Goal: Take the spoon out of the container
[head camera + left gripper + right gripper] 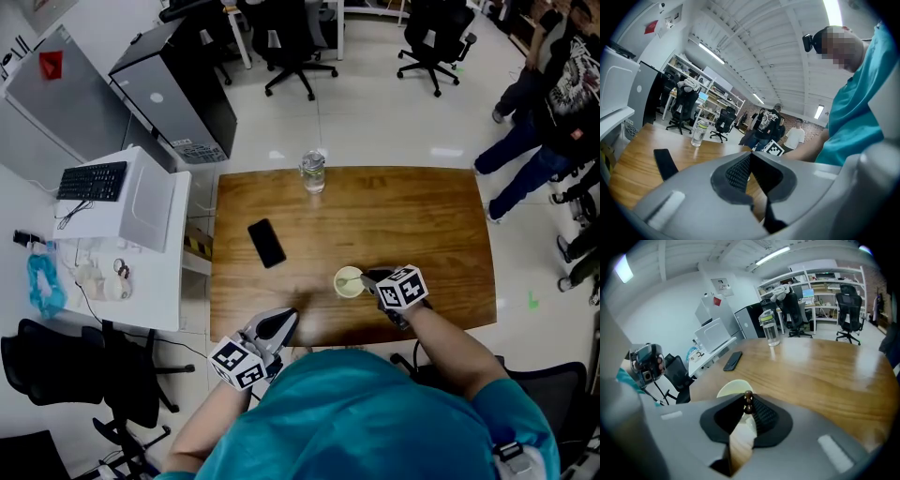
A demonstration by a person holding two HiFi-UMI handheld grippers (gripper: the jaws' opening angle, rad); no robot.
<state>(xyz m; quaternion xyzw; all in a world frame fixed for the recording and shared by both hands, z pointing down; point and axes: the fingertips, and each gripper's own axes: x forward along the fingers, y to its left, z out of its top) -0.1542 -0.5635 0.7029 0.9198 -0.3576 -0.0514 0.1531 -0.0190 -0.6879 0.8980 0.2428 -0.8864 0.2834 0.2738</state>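
Note:
A small pale green cup (349,281) stands on the wooden table (412,225) near its front edge. A spoon (355,277) leans in it, handle toward the right. My right gripper (376,282) is right beside the cup. In the right gripper view the spoon's brown beaded handle end (748,397) sits pinched between the tips of my right gripper (747,409), with the cup's rim (732,387) just beyond. My left gripper (282,323) hovers over the table's front edge, left of the cup, jaws together and empty (750,157).
A black phone (267,243) lies left of centre on the table. A clear water bottle (313,172) stands at the far edge. A white side desk with a keyboard (92,181) is to the left. People (544,103) stand at the far right among office chairs.

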